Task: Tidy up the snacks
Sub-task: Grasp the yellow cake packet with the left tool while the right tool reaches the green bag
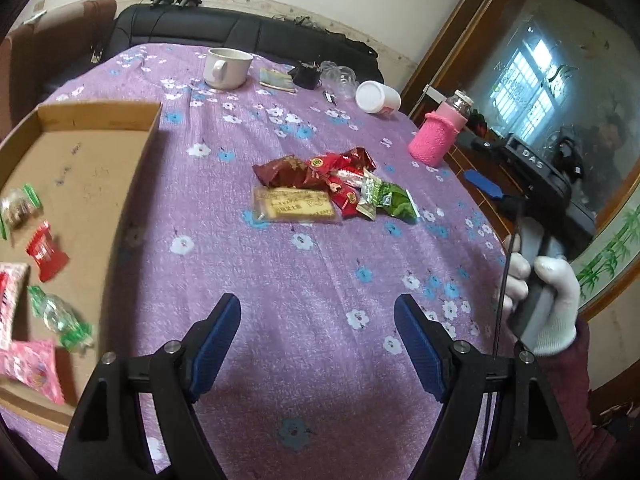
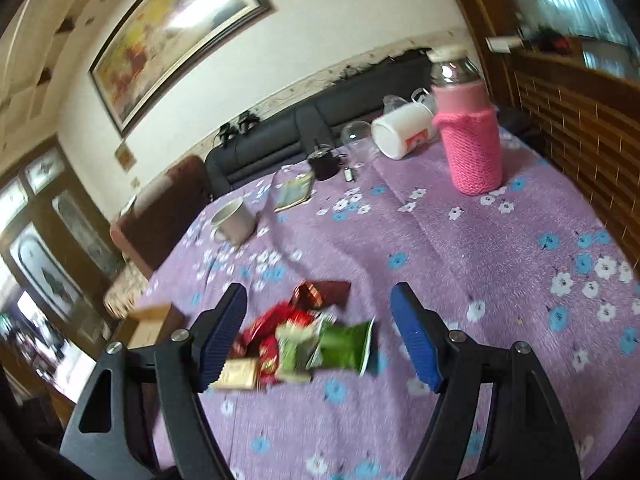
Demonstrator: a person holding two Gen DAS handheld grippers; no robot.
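Observation:
A heap of snack packets (image 1: 332, 188) lies mid-table on the purple flowered cloth: dark red wrappers, a flat gold packet (image 1: 296, 205) and a green packet (image 1: 390, 199). My left gripper (image 1: 318, 344) hangs open and empty over bare cloth, short of the heap. A shallow cardboard tray (image 1: 132, 168) at the left holds several wrapped snacks. In the right wrist view the same heap (image 2: 304, 340) shows blurred between the open fingers of my right gripper (image 2: 320, 340), which hovers above it without touching. A white-gloved hand (image 1: 548, 300) grips the right tool's handle.
A white mug (image 1: 226, 67), a small booklet (image 1: 276, 79), a dark little object, clear plastic cups and a tipped white jar (image 1: 377, 97) stand along the far edge. A bottle in a pink knitted sleeve (image 2: 470, 148) stands at the right. A black sofa lies behind.

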